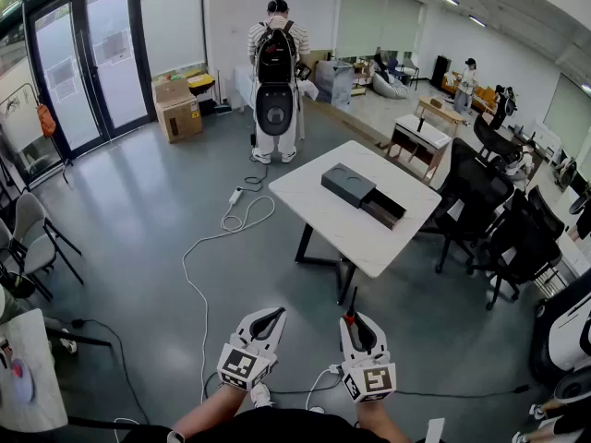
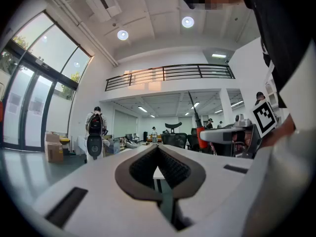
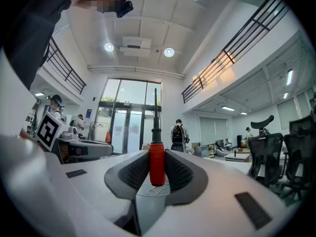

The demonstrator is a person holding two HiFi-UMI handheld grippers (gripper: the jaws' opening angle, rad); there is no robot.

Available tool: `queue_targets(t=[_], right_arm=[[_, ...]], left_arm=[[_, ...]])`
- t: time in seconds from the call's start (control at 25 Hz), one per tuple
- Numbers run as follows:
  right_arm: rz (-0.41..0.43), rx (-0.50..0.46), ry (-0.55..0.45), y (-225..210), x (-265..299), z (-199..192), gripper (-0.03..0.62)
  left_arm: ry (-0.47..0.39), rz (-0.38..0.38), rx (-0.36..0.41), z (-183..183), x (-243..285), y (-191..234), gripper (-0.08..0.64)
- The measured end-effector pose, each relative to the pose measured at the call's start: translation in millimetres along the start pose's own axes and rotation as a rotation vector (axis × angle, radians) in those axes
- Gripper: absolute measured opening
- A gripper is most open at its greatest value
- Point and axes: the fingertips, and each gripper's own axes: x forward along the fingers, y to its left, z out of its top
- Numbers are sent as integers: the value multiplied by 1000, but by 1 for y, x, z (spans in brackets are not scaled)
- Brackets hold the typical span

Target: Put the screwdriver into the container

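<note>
My right gripper (image 1: 355, 319) is shut on the screwdriver (image 1: 350, 314), which has a red handle and a black shaft pointing up and forward. In the right gripper view the red handle (image 3: 157, 164) stands upright between the ribbed pads (image 3: 131, 169). My left gripper (image 1: 274, 315) hangs beside it, shut with nothing in it, and its tips meet in the left gripper view (image 2: 158, 149). Both grippers are low in the head view, above the grey floor. The container (image 1: 349, 185), a dark grey box with its drawer (image 1: 383, 209) pulled out, lies on the white table (image 1: 323, 224) a few steps ahead.
A person with a backpack (image 1: 275, 72) stands beyond the table. A white cable (image 1: 212, 238) trails over the floor to its left. Black office chairs (image 1: 480, 210) crowd its right side. A cardboard box (image 1: 178, 111) sits by the glass doors, and a grey chair (image 1: 32, 238) stands at far left.
</note>
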Motion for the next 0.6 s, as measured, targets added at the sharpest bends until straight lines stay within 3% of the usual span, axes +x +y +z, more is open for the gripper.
queue_targets(t=[0.6], right_arm=[[-6, -13, -46, 19, 27, 5, 109]], left_arm=[[-12, 16, 18, -2, -8, 34, 5]])
